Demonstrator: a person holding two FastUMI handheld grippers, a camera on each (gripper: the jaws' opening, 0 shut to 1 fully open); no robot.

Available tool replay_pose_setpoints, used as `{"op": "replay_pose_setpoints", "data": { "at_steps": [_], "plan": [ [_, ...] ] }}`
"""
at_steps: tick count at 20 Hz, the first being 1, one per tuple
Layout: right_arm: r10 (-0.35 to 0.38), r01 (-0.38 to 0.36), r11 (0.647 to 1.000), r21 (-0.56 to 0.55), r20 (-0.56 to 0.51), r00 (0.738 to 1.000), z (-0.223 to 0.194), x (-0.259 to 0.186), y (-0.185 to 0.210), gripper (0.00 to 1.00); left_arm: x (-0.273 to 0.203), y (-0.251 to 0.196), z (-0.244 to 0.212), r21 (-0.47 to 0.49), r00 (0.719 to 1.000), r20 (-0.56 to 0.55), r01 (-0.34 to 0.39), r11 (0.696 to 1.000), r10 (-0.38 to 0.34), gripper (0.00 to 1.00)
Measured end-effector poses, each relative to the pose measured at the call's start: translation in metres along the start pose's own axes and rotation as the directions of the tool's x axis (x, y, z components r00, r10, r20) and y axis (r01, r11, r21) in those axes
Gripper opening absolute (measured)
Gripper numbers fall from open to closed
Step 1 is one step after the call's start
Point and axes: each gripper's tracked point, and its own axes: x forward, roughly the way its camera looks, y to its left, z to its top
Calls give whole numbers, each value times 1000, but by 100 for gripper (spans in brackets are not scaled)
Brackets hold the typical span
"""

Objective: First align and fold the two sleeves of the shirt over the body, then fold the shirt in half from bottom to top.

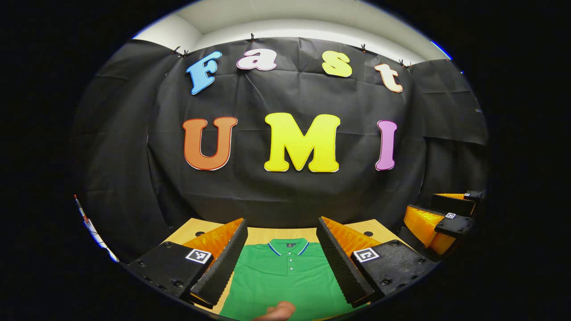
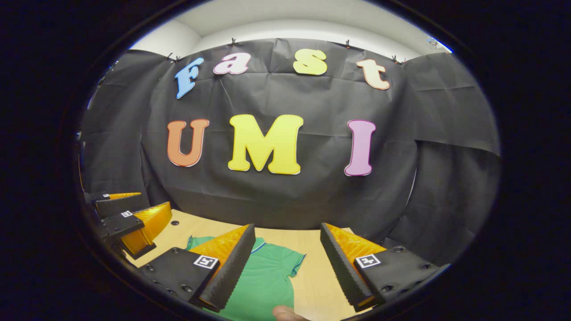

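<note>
- Your left gripper (image 1: pixel 282 258) hung with jaws wide apart above the green shirt (image 1: pixel 285 281); nothing stood between them.
- Your right gripper (image 2: pixel 287 263) hung open over the shirt's sleeve (image 2: pixel 292 263); bare table (image 2: pixel 321 285) lay beside it.
- Behind the shirt's collar, the wall closed the way.

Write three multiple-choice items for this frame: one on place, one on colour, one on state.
1. Where does the green polo shirt lie?
A. on the light wooden table
B. on the booth's black cloth wall
C. in a basket

2. What colour trims its collar?
A. red
B. blue
C. yellow

3. How does the left gripper stand?
A. open, above the shirt
B. shut on a sleeve
C. shut on the collar

Answers: 1 A, it lies flat on the tabletop. 2 B, blue lines the collar edge. 3 A, its fingers stand apart, gripping nothing.
</note>
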Motion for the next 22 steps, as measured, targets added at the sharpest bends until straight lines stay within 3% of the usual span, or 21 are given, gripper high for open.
{"op": "replay_pose_setpoints", "data": {
  "at_steps": [9, 22],
  "plan": [
    [2, -2, 1000, -6, -51, 999, -26, 41, -10, 95, 12, -5, -10, 2, 1000, -13, -1, 1000, 1, 99],
    [-28, 27, 1000, -8, -270, 962, -143, 200, -31, 96, 26, 20, -48, 38, 986, -109, -127, 991, 130, 99]
  ]
}}
